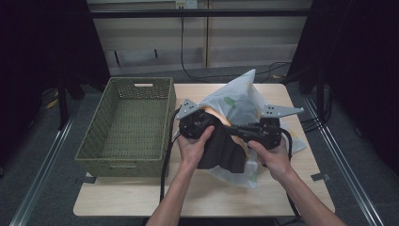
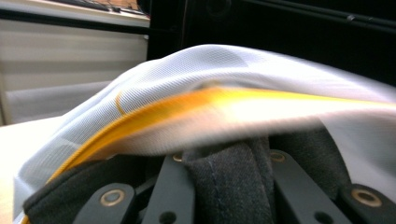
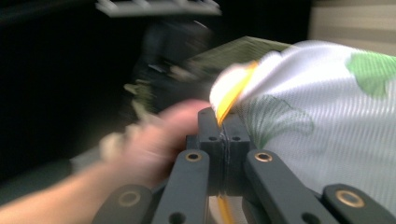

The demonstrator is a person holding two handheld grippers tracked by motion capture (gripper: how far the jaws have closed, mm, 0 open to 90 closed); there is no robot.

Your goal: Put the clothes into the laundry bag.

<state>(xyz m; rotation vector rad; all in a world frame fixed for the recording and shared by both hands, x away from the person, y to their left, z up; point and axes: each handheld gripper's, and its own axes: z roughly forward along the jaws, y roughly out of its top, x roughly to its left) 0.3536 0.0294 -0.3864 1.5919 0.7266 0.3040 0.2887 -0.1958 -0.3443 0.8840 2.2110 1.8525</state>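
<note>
Dark cloth point(image 2: 233, 182) hides the left gripper's point(image 2: 224, 186) jaws' tips.

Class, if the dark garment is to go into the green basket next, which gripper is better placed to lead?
Probably left: the left gripper clamps the dark garment nearest the green basket; the right gripper pinches the mesh bag.

The right gripper point(image 3: 223, 128) rises from six o'clock with its two black jaws pressed together on a thin orange-yellow edge point(image 3: 233, 93) of a white mesh bag point(image 3: 327, 135). The bag spreads from the centre toward three o'clock and carries green leaf prints, one at about two o'clock. Toward nine o'clock a blurred hand point(image 3: 154, 140) and forearm come in from the lower left. Above it, near eleven o'clock, sits the dark, blurred left gripper point(image 3: 173, 46). A green woven basket point(image 3: 233, 49) shows around twelve o'clock, behind the bag.
</note>
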